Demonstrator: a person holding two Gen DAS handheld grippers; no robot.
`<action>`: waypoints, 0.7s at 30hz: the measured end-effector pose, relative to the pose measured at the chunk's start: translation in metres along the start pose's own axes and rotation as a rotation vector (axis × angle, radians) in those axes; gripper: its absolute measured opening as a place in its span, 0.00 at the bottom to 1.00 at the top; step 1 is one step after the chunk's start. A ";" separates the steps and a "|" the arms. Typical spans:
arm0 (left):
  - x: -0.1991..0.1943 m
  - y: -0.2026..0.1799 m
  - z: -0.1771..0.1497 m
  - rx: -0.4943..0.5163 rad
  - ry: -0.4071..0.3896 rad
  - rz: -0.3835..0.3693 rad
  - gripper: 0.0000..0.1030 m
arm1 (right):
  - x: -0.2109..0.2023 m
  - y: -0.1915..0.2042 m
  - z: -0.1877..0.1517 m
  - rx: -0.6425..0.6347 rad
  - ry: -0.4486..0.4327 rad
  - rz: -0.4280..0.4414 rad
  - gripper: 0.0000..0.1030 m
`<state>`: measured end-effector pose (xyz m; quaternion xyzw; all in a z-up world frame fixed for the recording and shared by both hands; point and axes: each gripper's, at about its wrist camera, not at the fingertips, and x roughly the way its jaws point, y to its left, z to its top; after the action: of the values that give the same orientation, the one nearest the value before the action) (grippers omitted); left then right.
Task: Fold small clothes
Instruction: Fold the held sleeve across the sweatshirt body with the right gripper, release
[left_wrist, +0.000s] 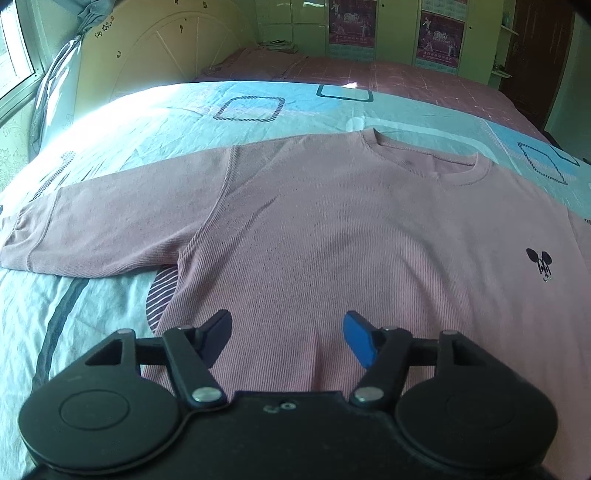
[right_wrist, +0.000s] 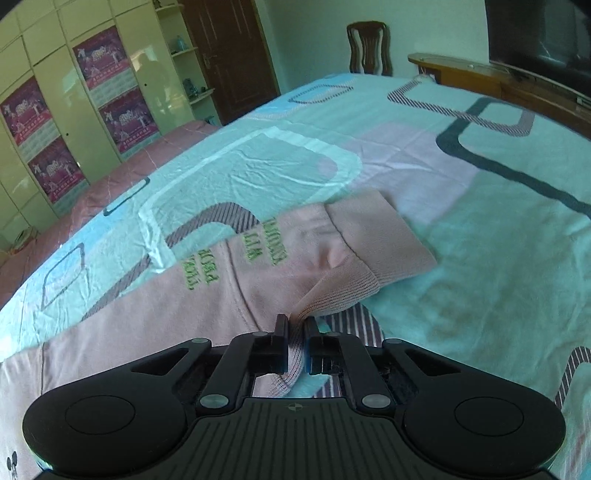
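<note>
Left wrist view shows a pink sweater (left_wrist: 332, 229) lying flat and front-up on a bed sheet (left_wrist: 229, 107) printed in pale blue with rounded squares. Its round neckline (left_wrist: 424, 155) points away from the camera, and one long sleeve (left_wrist: 103, 229) stretches out to the left with its cuff near the picture's edge. A small dark mouse-head emblem (left_wrist: 540, 264) sits on the chest at the right. The left gripper (left_wrist: 287, 334) hovers just over the lower body of the sweater with its two fingers spread wide apart and nothing between them; one pad (left_wrist: 356, 338) is blue.

Right wrist view looks along the other sleeve (right_wrist: 280, 258), which lies on the sheet with its wide ribbed cuff (right_wrist: 380, 236) farthest from the camera and green stitched lettering (right_wrist: 236, 251) across it. The right gripper (right_wrist: 295, 343) has its fingers pressed together on a ribbed edge of the pink fabric, which is lifted into a small ridge running up into the jaws.

Beyond the sheet a pink quilt (left_wrist: 388, 74) covers the far part of the bed. Pale green wardrobe doors (right_wrist: 74, 110) with purple posters (right_wrist: 99, 59) stand behind, beside a dark door (right_wrist: 229, 55) and a wooden chair (right_wrist: 369, 48).
</note>
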<state>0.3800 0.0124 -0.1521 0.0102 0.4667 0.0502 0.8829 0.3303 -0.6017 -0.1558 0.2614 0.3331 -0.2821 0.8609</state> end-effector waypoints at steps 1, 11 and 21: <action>0.000 0.001 0.001 -0.005 -0.004 -0.006 0.64 | -0.005 0.010 0.000 -0.026 -0.018 0.017 0.07; -0.002 0.020 0.012 0.004 -0.049 -0.021 0.68 | -0.057 0.176 -0.055 -0.367 -0.061 0.322 0.06; 0.016 0.030 0.023 0.061 -0.059 -0.123 0.79 | -0.080 0.301 -0.191 -0.655 0.107 0.571 0.07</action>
<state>0.4053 0.0443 -0.1502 0.0098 0.4414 -0.0185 0.8970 0.3977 -0.2430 -0.1417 0.0704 0.3636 0.1017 0.9233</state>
